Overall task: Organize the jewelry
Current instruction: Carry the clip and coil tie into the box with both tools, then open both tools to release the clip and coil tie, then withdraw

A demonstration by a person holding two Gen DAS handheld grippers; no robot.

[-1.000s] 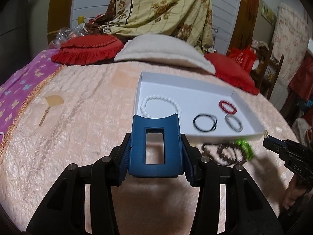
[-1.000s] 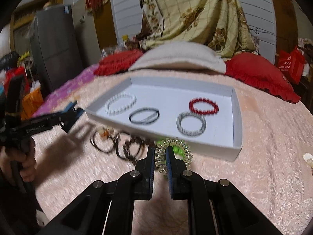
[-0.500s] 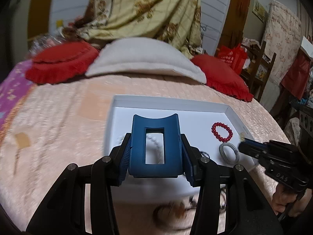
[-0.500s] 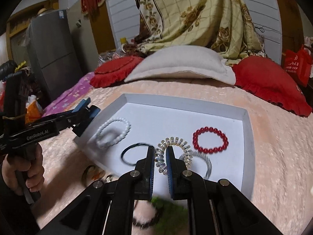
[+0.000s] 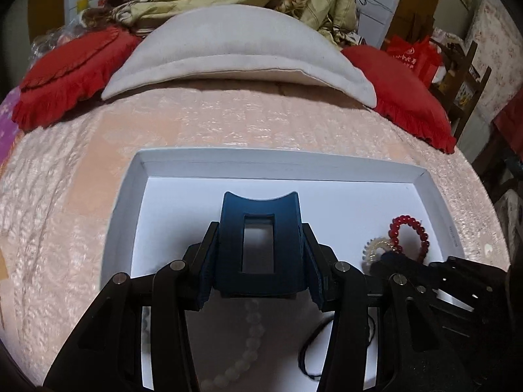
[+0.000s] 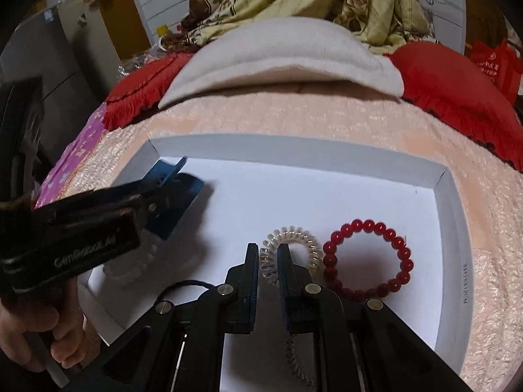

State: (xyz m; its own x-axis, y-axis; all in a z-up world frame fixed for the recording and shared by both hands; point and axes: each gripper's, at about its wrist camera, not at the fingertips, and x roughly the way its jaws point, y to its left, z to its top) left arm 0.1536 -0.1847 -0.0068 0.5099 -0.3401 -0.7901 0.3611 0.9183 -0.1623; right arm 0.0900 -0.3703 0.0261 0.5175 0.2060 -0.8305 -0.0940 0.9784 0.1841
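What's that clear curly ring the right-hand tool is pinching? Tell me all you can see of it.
The spiral band is a coiled loop of clear, glossy plastic-looking cord with a faint yellowish tint, like a telephone-cord hair tie. The right hand-held gripper is shut on its near left side, over the floor of the white tray. Its right edge sits against the red bead bracelet; whether they touch is unclear. From the left camera only part shows, behind that gripper's tip.

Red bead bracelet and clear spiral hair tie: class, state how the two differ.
The red bead bracelet is opaque round beads; the clear spiral hair tie is a see-through coil. The bracelet lies free; the right tool pinches the tie. Both are rings over the white tray.
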